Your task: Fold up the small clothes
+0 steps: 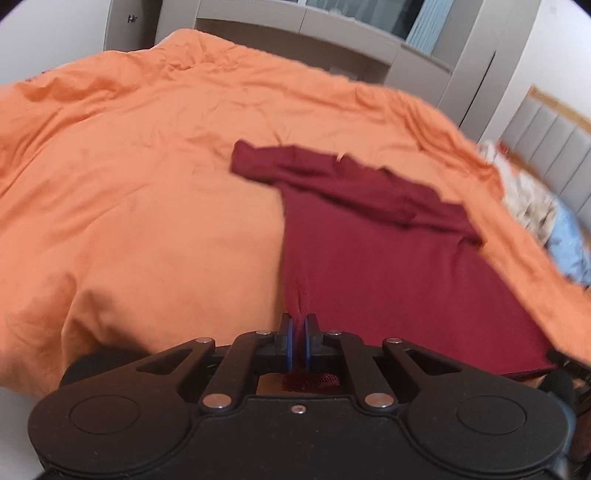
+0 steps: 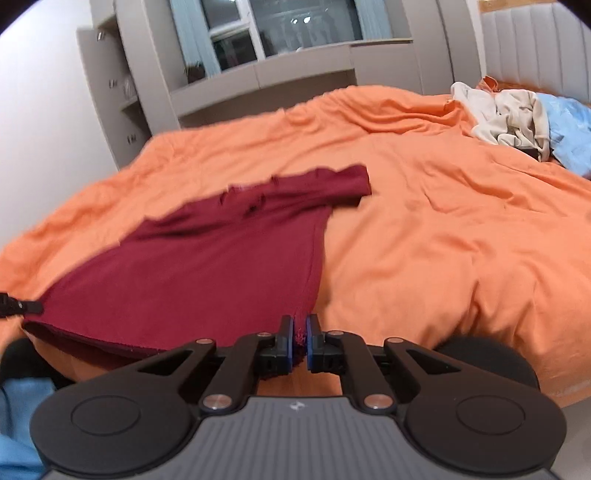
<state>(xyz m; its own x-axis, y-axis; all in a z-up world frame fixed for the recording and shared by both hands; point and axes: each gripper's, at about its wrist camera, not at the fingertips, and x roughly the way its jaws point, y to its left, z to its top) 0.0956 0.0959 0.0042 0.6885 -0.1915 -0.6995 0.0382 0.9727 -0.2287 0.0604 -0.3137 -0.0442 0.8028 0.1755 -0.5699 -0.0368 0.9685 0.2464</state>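
A dark red shirt [image 1: 388, 258] lies spread on the orange bedspread [image 1: 147, 184], sleeves toward the far side. My left gripper [image 1: 299, 325] is shut on the shirt's near hem corner at its left edge. In the right wrist view the same shirt [image 2: 192, 266] stretches to the left, and my right gripper [image 2: 300, 328] is shut on its other near hem corner. The left gripper's tip shows at the left edge of the right wrist view [image 2: 22, 306], at the shirt's far corner. The hem is held taut between the two grippers at the bed's near edge.
A heap of beige clothes [image 2: 509, 118] and a light blue garment [image 2: 569, 129] lie at the bed's far right by the grey padded headboard [image 2: 535, 44]. Grey shelving and a window [image 2: 288, 33] stand behind the bed. A blue cloth [image 2: 18, 424] is low on the left.
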